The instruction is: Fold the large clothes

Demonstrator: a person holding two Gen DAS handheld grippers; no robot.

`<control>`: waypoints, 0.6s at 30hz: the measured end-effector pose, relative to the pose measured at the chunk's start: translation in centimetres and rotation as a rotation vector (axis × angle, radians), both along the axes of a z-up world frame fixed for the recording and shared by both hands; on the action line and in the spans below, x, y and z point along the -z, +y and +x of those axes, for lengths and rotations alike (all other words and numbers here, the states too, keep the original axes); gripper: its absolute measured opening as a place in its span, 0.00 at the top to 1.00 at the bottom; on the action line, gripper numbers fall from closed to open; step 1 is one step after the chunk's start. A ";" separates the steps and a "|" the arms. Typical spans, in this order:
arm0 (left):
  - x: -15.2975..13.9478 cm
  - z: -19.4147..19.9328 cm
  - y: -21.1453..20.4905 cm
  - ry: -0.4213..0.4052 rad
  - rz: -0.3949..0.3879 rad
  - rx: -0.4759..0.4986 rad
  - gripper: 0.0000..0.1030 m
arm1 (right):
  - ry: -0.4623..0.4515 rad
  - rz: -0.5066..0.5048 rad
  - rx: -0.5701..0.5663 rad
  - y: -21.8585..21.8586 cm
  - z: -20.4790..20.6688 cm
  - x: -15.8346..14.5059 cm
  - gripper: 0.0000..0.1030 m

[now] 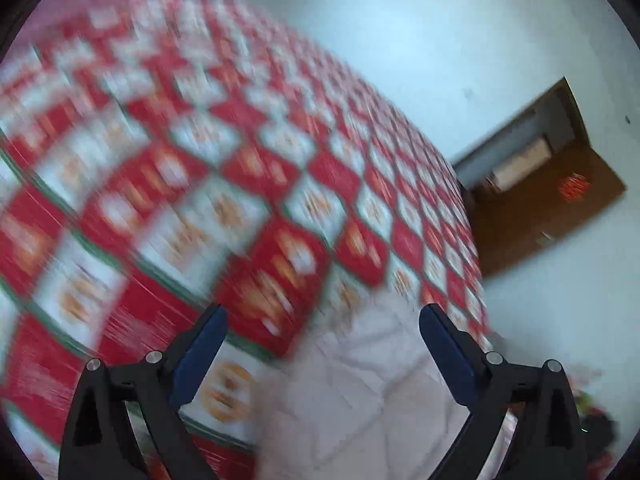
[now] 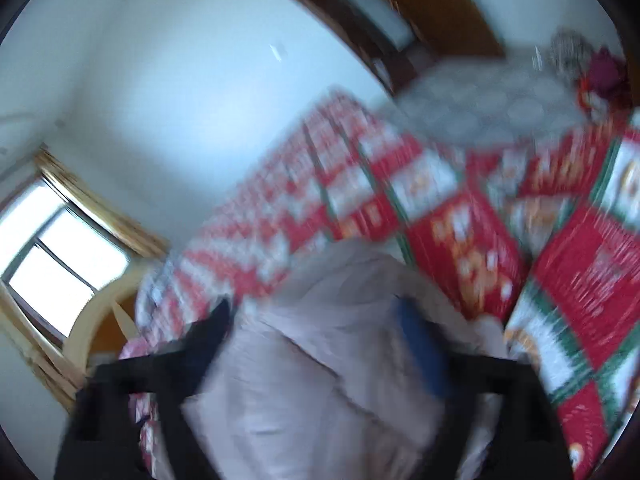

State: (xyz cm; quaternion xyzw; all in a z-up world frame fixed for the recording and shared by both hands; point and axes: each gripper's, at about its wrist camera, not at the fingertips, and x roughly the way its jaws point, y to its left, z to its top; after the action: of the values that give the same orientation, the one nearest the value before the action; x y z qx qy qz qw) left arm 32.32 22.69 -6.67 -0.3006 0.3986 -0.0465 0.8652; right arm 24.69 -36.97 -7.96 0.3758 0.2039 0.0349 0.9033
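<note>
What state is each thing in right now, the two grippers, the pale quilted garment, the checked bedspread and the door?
Left gripper: open, nothing between its blue pads.
Right gripper: open wide, garment below it, not pinched as far as the blur shows.
Pale quilted garment: lying loose on the bed, rumpled; how far it is folded cannot be told.
Checked bedspread: spread over the bed.
Brown door: standing open.

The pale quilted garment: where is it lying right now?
The pale quilted garment lies on the red-and-white checked bedspread, low in both wrist views, between the open fingers of the left gripper and the right gripper.
</note>
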 end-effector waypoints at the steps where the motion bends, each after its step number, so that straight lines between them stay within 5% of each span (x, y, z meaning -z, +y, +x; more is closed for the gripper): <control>1: -1.0 -0.4 -0.1 -0.018 0.040 -0.010 0.06 | -0.045 -0.042 0.010 0.6 -1.0 -1.6 0.00; 3: -2.4 -0.6 -2.7 -0.039 0.157 0.012 0.06 | -0.075 -0.187 -0.069 3.8 -1.3 -4.5 0.12; 5: -2.7 -0.4 -8.4 -0.069 0.293 0.117 0.06 | -0.002 -0.325 -0.149 7.7 0.2 -5.3 0.53; 7: -2.0 -0.2 -14.2 -0.095 0.356 0.208 0.06 | 0.072 -0.472 -0.210 12.5 2.1 -4.8 0.64; 10: 0.2 0.4 -20.3 -0.098 0.404 0.271 0.06 | 0.168 -0.541 -0.266 17.6 5.2 -1.4 0.65; 15: 5.3 1.6 -26.4 -0.065 0.601 0.306 0.06 | 0.261 -0.581 -0.243 19.1 7.1 5.6 0.65; 18: 7.4 1.5 -25.5 -0.091 0.557 0.267 0.02 | 0.222 -0.533 -0.230 18.2 6.8 7.0 0.65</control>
State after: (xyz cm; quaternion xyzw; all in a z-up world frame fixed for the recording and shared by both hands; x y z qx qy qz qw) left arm 33.82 -2.81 -14.03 0.0053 0.3927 -0.0622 0.9175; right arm 31.46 -18.73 -14.96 0.1016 0.3442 0.0408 0.9325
